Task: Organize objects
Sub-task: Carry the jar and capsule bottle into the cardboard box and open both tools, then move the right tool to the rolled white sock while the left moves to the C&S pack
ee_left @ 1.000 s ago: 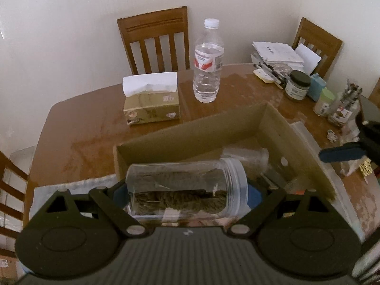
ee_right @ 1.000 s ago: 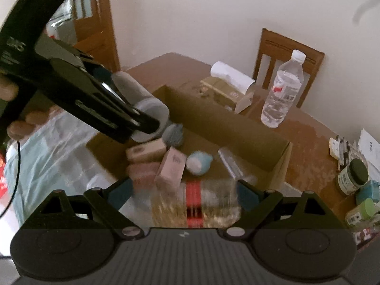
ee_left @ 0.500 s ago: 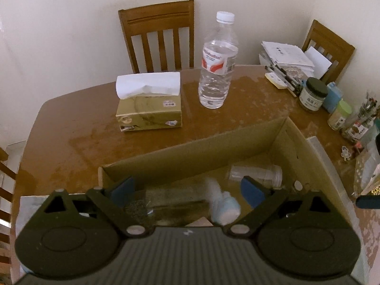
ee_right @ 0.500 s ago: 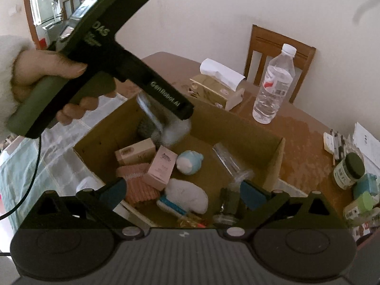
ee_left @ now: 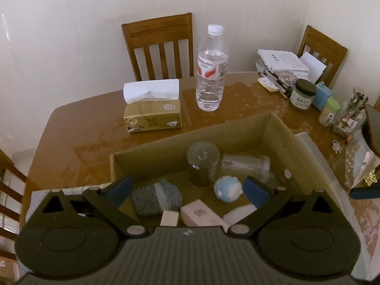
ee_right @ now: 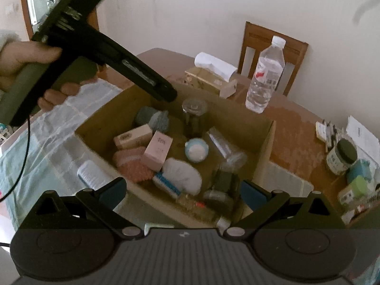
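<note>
1. The left gripper (ee_left: pixel 187 188) hangs over the near part of the cardboard box (ee_left: pixel 249 123). Its jaws are opening wide and nothing is between them.
2. The right gripper (ee_right: pixel 182 190) hangs over the near corner of the box. Its jaws are wide apart and grip nothing.
3. A hand (ee_right: pixel 21 59) holds the left tool, which shows in the right view.
4. A clear jar with dark stuff inside (ee_left: pixel 201 163) stands up in the box near the far wall, with its lid on top.
5. Just beside it a clear empty jar (ee_left: pixel 245 165) lies on its side, long way across the box.
6. A round blue and white toy (ee_left: pixel 228 188) sits in front of the two jars.
7. A grey fuzzy thing (ee_left: pixel 154 197) lies to the left, and a pink carton (ee_right: pixel 158 149) leans in the middle. Its writing is too small to read.
8. A pink knit thing (ee_right: pixel 133 163), a white pad (ee_right: pixel 181 173) and more bottles fill the near side. There is little bare floor left in the box.
9. Past the box stand a tissue box (ee_left: pixel 152 114) and a tall water bottle (ee_left: pixel 211 71) with a red and white label. I cannot read it.
10. The table (ee_left: pixel 83 128) is bare to the left of the box.
</note>
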Motion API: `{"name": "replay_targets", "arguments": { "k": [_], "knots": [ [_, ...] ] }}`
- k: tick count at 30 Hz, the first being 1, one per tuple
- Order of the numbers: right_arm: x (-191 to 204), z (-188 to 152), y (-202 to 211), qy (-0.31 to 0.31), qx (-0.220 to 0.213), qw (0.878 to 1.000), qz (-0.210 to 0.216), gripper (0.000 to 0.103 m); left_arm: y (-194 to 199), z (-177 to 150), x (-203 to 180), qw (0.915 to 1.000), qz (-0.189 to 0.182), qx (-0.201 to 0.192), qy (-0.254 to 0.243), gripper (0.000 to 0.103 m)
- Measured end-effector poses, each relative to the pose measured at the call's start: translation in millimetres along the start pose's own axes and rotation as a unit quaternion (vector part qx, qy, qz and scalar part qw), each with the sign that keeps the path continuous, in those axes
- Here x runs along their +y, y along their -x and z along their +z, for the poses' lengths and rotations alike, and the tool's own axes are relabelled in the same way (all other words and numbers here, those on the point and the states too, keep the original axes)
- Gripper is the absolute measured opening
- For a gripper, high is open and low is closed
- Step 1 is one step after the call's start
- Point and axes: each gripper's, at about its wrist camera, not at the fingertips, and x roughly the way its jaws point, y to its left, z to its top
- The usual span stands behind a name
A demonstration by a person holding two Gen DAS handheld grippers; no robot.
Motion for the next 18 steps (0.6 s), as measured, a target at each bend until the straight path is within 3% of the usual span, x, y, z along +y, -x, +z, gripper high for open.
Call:
{"name": "replay_targets", "arguments": {
  "k": [18],
  "knots": [
    [-10.3,-104.5,-20.5,-0.119,0.048,0.991,-0.025,0.103,65.3,-98.2,-28.3,0.9992,0.033,-0.005,0.024,0.101]
  ]
}}
